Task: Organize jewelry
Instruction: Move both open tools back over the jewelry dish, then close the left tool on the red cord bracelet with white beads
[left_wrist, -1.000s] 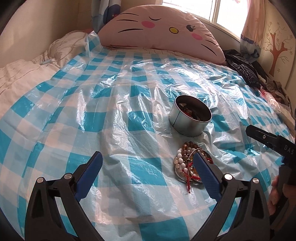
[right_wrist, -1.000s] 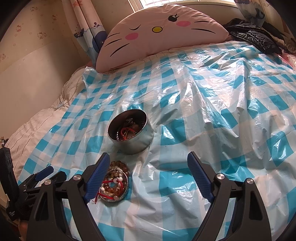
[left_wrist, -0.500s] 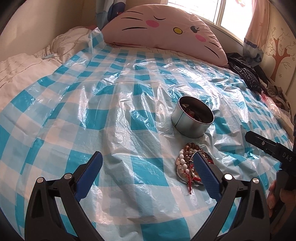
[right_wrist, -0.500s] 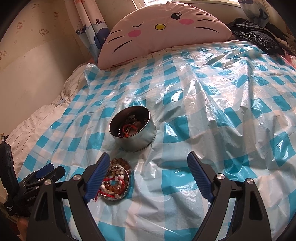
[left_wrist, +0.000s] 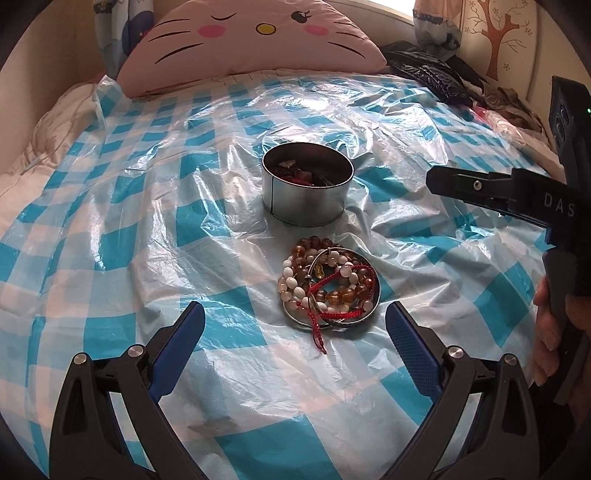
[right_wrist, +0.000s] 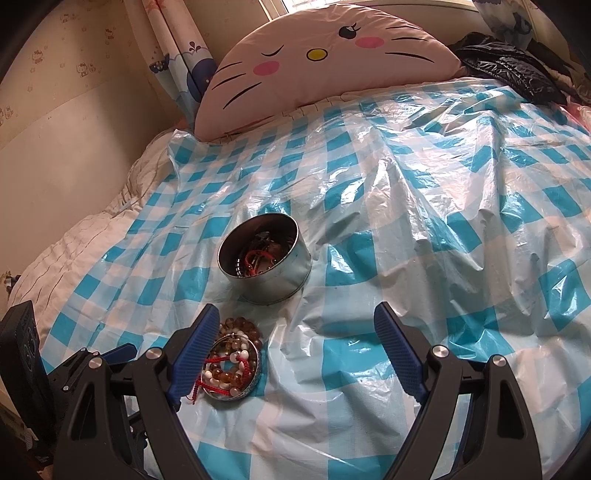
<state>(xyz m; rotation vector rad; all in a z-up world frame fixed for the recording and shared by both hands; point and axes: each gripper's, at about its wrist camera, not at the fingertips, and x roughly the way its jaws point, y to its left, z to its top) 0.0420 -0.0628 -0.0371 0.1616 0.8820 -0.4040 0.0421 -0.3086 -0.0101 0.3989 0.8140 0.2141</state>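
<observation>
Through the left wrist camera, the left gripper (left_wrist: 293, 325) has swung round since a second ago, so the lid of beaded bracelets (left_wrist: 328, 286) now lies squarely ahead of its wide, empty jaws; a pick-up looks near. The tin (left_wrist: 307, 183) sits just beyond (contents too dark to name). The right wrist camera has barely shifted: the right gripper (right_wrist: 295, 347) gapes wide and empty, its left finger (right_wrist: 194, 347) covering part of the bracelets.

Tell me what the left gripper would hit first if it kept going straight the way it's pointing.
Probably the shallow lid piled with bead bracelets, lying just ahead between the left gripper's open fingers. The round tin sits beyond it. Depth is uncertain.
</observation>
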